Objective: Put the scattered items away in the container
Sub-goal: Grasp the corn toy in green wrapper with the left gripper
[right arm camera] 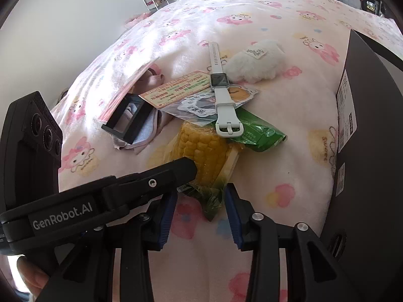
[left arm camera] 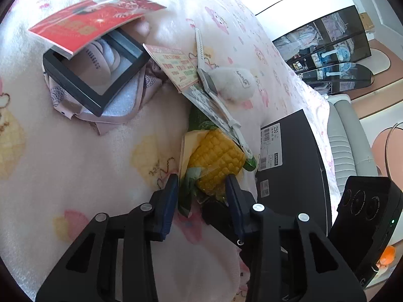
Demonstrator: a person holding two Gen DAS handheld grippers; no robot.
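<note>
- Packaged corn cob (left arm camera: 216, 158), yellow, in clear wrap with green print, lies on the bed's pink cartoon-print blanket (left arm camera: 75, 151); it is the landmark for these notes.
- Left gripper (left arm camera: 201, 186): jaws stand part open on either side of the corn's near end; the pads look close to the wrap, but a firm pinch does not show. Not yet grasping, as I judge it.
- Right gripper (right arm camera: 200, 198): jaws part open astride the crumpled tail of the corn's wrap, not clenched on it.
- Step in hand, as I read it: picking up the corn, both grippers converging on the same end.
- White smartwatch (right arm camera: 221, 93) lies across the corn's far end, its strap buckle on a green packet (right arm camera: 254, 130) tucked against the corn.
- Beyond the corn: a printed card (right arm camera: 181, 88), a fluffy white pouch (right arm camera: 254, 60), a black frame box (left arm camera: 95, 70) under a red booklet (left arm camera: 83, 27).
- Dark shoebox (left arm camera: 289, 156), labelled, stands just right of the corn; presumably the container.
- Next move calls for one gripper closing on the cob itself, then a slow lift so the watch slides off rather than being flung.
</note>
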